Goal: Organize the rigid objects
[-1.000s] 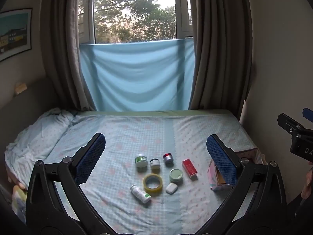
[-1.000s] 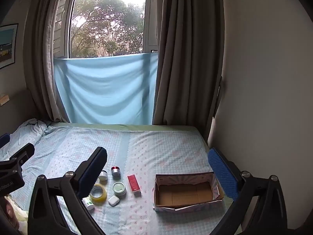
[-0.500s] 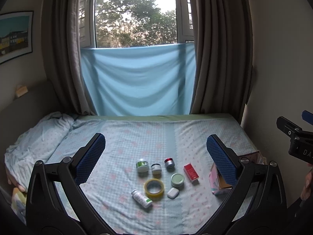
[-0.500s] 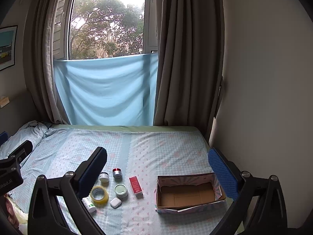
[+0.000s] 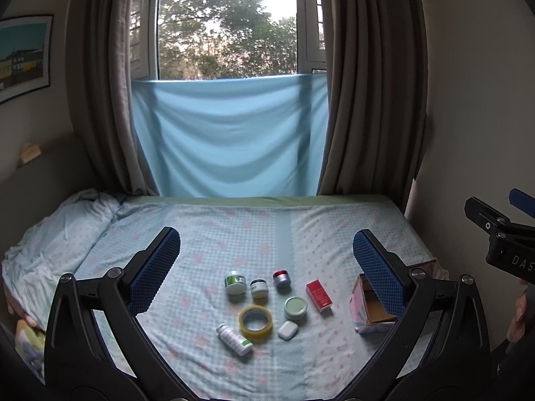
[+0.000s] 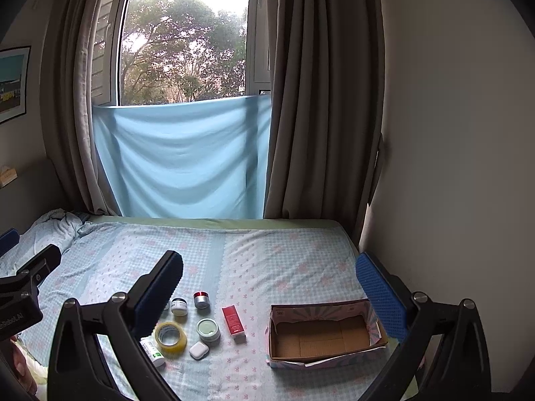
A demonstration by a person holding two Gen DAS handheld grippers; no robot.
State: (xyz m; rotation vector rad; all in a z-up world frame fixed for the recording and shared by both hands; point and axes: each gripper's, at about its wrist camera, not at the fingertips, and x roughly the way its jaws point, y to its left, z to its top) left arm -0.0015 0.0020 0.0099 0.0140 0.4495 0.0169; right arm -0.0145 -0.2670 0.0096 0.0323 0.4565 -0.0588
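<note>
Small items lie grouped on the bed: a tape roll [image 5: 255, 320] [image 6: 170, 337], a white bottle [image 5: 234, 339] lying flat, a white earbud case [image 5: 288, 329] [image 6: 199, 350], a green-lidded jar [image 5: 295, 307] [image 6: 208, 329], a red box [image 5: 319, 295] [image 6: 234, 322], a red-topped jar [image 5: 281, 278] [image 6: 201, 299] and two more jars [image 5: 236, 282] [image 5: 259, 288]. An empty cardboard box [image 6: 322, 334] [image 5: 371, 304] sits to their right. My left gripper [image 5: 265, 272] and right gripper [image 6: 269, 285] are both open, empty, held well above and short of the items.
The bed [image 5: 234, 234] has a blue checked sheet and a rumpled blanket [image 5: 53, 234] at the left. A wall [image 6: 451, 167] borders the bed on the right; curtains and a window stand behind. Each gripper shows at the edge of the other's view.
Both views have tilted slightly upward and back; the items appear lower in frame. Both grippers stay open and empty.
</note>
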